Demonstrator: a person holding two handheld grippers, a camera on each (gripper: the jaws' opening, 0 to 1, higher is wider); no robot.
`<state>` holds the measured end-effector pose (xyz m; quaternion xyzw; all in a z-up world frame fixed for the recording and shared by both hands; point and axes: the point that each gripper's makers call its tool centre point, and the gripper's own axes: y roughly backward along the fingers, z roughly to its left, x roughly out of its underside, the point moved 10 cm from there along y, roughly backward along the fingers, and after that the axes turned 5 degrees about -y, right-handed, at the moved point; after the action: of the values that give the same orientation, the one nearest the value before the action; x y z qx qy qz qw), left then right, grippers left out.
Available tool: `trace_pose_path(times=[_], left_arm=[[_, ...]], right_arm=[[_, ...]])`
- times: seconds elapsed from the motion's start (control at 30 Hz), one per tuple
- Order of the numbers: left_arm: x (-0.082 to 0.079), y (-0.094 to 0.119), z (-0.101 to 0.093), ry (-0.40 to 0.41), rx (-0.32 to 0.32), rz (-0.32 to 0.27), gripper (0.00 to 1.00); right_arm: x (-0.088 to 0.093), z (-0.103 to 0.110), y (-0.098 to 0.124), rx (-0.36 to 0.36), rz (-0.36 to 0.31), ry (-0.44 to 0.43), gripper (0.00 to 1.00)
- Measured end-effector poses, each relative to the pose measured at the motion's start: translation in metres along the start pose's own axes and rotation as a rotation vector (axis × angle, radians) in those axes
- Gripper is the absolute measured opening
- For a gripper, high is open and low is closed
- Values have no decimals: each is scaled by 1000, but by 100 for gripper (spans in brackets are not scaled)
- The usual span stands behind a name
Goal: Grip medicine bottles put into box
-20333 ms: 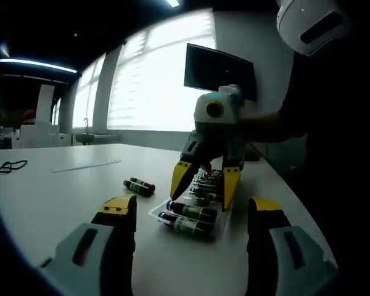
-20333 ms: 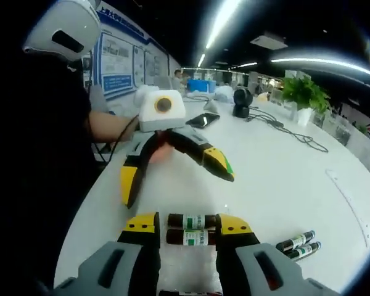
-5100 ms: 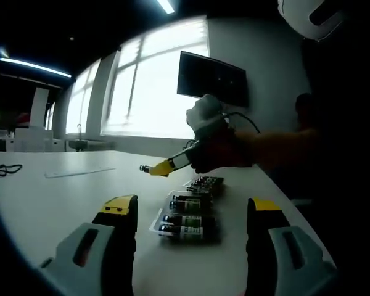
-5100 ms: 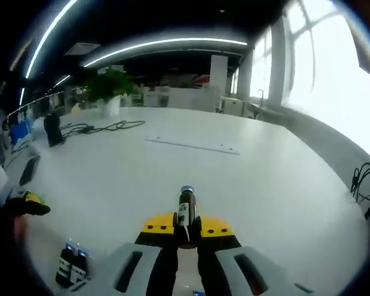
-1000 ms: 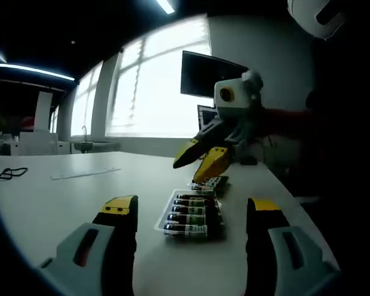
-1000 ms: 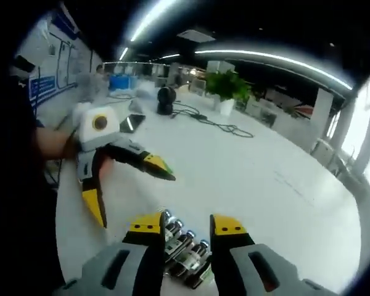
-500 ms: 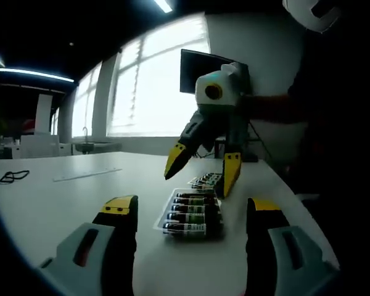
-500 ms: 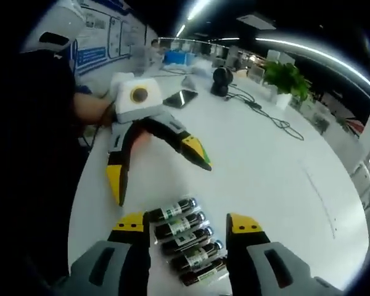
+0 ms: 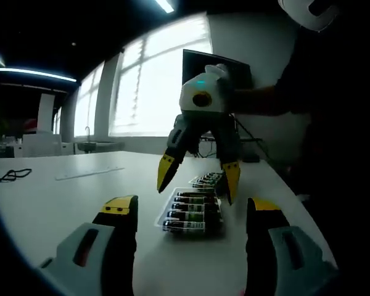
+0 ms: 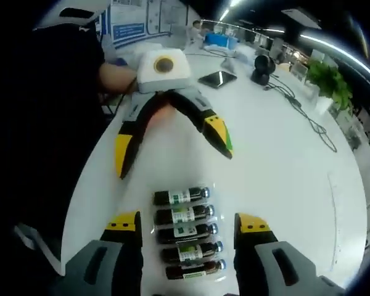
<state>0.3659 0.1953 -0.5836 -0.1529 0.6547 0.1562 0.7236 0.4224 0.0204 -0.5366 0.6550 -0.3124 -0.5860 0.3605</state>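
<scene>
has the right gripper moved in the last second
Yes. In the left gripper view the right gripper has swung from beyond the tray to hang open-jawed above the bottles.

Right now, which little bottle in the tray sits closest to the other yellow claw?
On the white table lies a clear tray holding five brown bottles in a row. Pick the end bottle, closest to the left gripper; its four neighbours sit between the right gripper's yellow tips.

Five medicine bottles (image 10: 184, 197) lying side by side in one clear tray (image 10: 217, 192). Two grippers: left gripper (image 10: 171, 142), right gripper (image 9: 197, 176). One potted plant (image 10: 330, 79). One phone (image 10: 217, 78).
</scene>
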Motion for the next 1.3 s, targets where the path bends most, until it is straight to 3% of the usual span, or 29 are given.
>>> trace_pose_path(times=[0.3,0.57,0.8,1.13,1.3], left_arm=[[1,1,2,3,-5,2,64],[0,0,1,4,-4,-4,64],[-1,0,1,4,-1,-9,64],[-2,0,1,5,2,-17,64],[-2,0,1,6,5,-20,64]], right_arm=[[5,-6,-12,-50,82,55,52],[4,-3,-14,-42,98,56,51],[4,-7,-14,4,101,-47,50],[3,-12,-14,124,153,-266,50],[6,-9,-12,131,140,-258,50]])
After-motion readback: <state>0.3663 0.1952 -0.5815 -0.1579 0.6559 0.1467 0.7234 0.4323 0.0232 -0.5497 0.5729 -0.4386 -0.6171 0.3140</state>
